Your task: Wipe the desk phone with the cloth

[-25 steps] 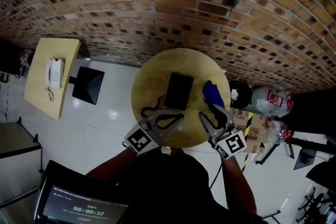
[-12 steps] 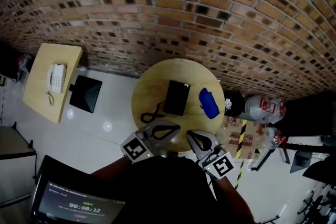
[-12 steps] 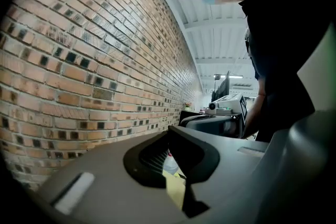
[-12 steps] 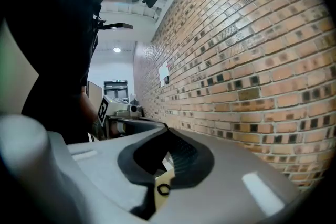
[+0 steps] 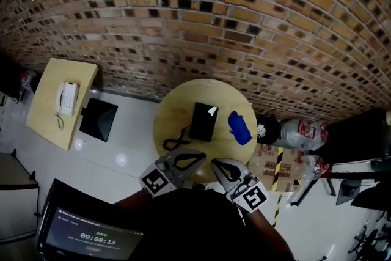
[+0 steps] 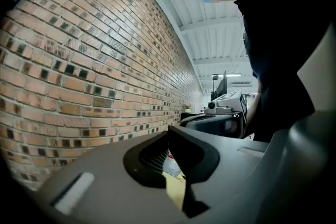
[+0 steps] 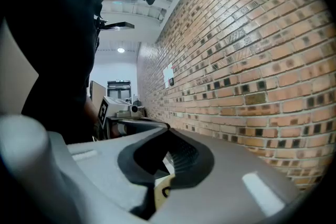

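Note:
A black desk phone (image 5: 203, 121) lies flat in the middle of the round wooden table (image 5: 177, 108), and its dark cord (image 5: 176, 142) curls to its left. The blue cloth (image 5: 239, 128) lies crumpled just right of the phone. My left gripper (image 5: 201, 158) and right gripper (image 5: 214, 163) hover side by side at the table's near edge, short of the phone and the cloth. Both are shut with nothing in them. In the left gripper view the left gripper (image 6: 169, 131) points up along the brick wall. In the right gripper view the right gripper (image 7: 168, 130) does the same.
A brick wall (image 5: 201, 21) runs behind the table. A square table (image 5: 46, 110) at the left carries a white phone (image 5: 66, 98), with a black stool (image 5: 98, 119) beside it. Bags and boxes (image 5: 293, 134) crowd the floor at the right. A screen (image 5: 85, 235) sits at bottom left.
The right gripper was open close to the blue cloth; it has shut empty and drawn back to the near edge. The left gripper has drawn back too.

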Demonstrator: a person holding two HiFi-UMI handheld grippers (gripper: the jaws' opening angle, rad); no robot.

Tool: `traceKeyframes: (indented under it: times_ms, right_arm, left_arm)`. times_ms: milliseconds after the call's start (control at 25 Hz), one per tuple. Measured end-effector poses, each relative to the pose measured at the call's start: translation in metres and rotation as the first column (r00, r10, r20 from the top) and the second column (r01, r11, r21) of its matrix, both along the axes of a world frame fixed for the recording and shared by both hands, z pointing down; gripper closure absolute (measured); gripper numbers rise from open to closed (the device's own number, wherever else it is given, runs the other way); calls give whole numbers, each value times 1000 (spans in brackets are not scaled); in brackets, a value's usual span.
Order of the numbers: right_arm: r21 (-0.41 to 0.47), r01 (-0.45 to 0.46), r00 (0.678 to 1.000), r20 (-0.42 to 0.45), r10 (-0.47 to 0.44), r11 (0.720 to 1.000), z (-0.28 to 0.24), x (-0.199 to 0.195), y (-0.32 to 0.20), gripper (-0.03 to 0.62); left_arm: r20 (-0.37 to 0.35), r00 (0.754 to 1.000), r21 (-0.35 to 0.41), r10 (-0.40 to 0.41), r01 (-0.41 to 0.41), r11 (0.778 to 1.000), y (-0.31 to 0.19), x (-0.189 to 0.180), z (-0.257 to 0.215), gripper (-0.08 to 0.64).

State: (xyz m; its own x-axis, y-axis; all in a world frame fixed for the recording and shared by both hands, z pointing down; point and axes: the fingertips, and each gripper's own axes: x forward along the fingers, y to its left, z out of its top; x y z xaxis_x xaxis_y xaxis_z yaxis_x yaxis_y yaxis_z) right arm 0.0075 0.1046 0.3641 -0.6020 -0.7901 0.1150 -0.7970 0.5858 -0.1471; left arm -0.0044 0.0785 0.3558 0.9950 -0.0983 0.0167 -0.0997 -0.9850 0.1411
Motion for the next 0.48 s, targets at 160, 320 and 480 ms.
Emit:
traceKeyframes:
  times_ms: [160,320,480]
  right_arm:
    - [3,0,1000,5,0,1000,-5,-7,9,592]
    - [4,0,1000,0,0,1000,-5,-13,15,592]
    - [1,-8,1000,-1,8,1000,-5,-13,16,592]
  left_arm:
    - [6,1000,10,16,-16,1000,10,-3,-3,559]
    - [11,999,6,31,-31,999,19,-3,-1,560]
    - [9,999,-11,39,-39,999,21,-1,1,559]
